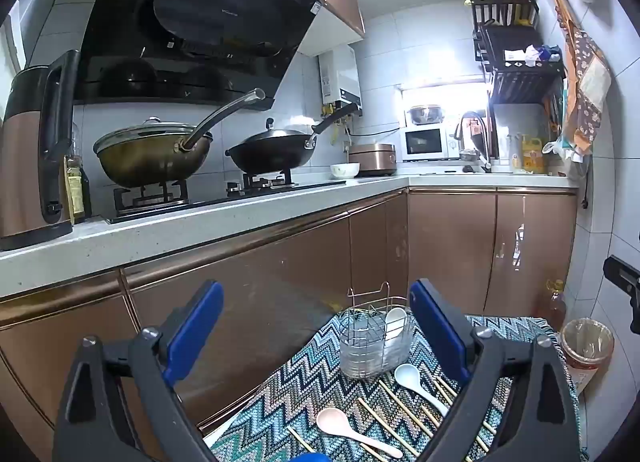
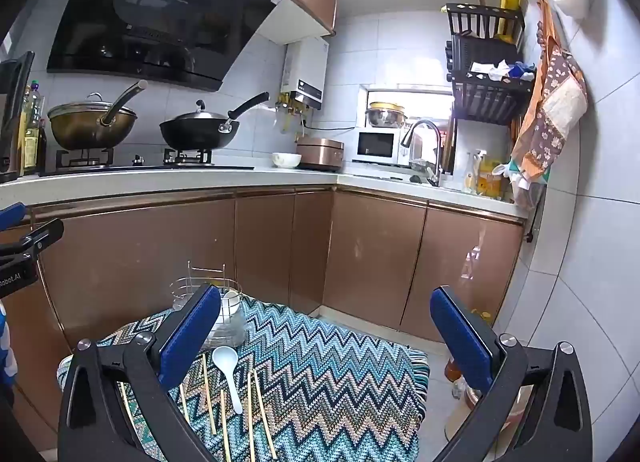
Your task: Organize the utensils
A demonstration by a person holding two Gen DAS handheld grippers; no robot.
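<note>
- My left gripper (image 1: pixel 316 338) hangs above a zigzag-patterned cloth (image 1: pixel 312 386) covering a low worktop, kitchen cabinets behind; its blue fingers (image 1: pixel 196 330) are spread wide, nothing between them.
- My right gripper (image 2: pixel 326 336) hovers alongside, fingers (image 2: pixel 192 334) likewise wide apart and empty.
- Wire utensil caddy (image 1: pixel 376 338) stands upright toward the far edge of the cloth; one white spoon (image 1: pixel 395 322) already sits in it, bowl end up.
- Loose on the cloth, nearer me: a second white spoon (image 1: pixel 420 386) just in front of the caddy, a pinkish spoon (image 1: pixel 354 432) closer to me, and several wooden chopsticks (image 1: pixel 404 414) scattered flat btwn and beside them.
- From the right wrist view the white spoon (image 2: pixel 228 374) lies among chopsticks (image 2: pixel 252 418) low on the left side, caddy (image 2: pixel 212 310) partly hidden behind my left-hand finger.
- Step, as I judge it: early on, between picks. One utensil stowed, approx all others still out.
- Next move prob. calls for lowering one gripper over a spoon handle, fingers straddling it crosswise, closing, then lifting and tipping it handle-down into the caddy.
- Chopsticks lie flat and thin, so a low, square approach w/ fingertips near the cloth seems needed.
</note>
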